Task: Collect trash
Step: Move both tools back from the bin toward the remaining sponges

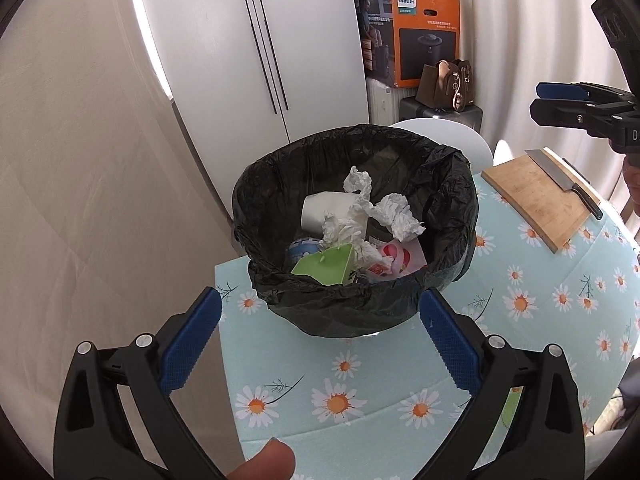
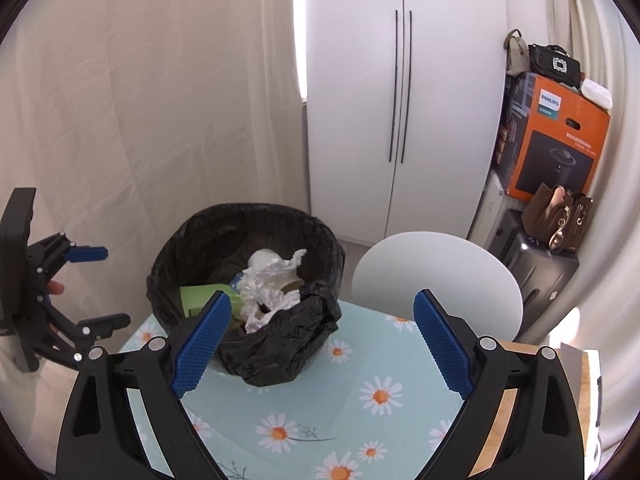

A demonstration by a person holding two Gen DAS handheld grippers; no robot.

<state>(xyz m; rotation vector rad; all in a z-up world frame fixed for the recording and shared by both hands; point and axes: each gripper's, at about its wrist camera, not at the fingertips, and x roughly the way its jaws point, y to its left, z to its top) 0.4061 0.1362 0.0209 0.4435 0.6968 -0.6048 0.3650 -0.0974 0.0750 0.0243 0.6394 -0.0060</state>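
Trash bin (image 1: 356, 248) with black liner stands on the counter (image 1: 360, 384), near its far left corner, on the daisy-print cloth. Inside it: crumpled white tissue (image 1: 384, 212), a white cup (image 1: 324, 210), a green carton (image 1: 324, 266), a pink-red wrapper (image 1: 400, 258). Liner is folded over the rim, bunched on the right side.

Left tongs (image 1: 320, 344): bin sits straight ahead, just beyond the blue fingertips, centred between them. Jaws wide apart, nothing held, nothing touched. A fingertip of the person shows at the bottom edge.

Right tongs (image 2: 322, 344): bin is ahead and to the left; the left blue pad overlaps the bin's near rim in view, contact can't be confirmed. Jaws wide apart, empty. In the left wrist view the right tongs are seen side-on at upper right, above the counter, so the gap doesn't show from there.

Right of the bin: wooden cutting board (image 1: 544, 204) with a cleaver (image 1: 564, 182) lying on it. White chair back (image 2: 436, 284) behind the counter. Further back, white wardrobe (image 2: 400, 120), orange Philips box (image 2: 560, 136), brown handbag (image 2: 560, 216).
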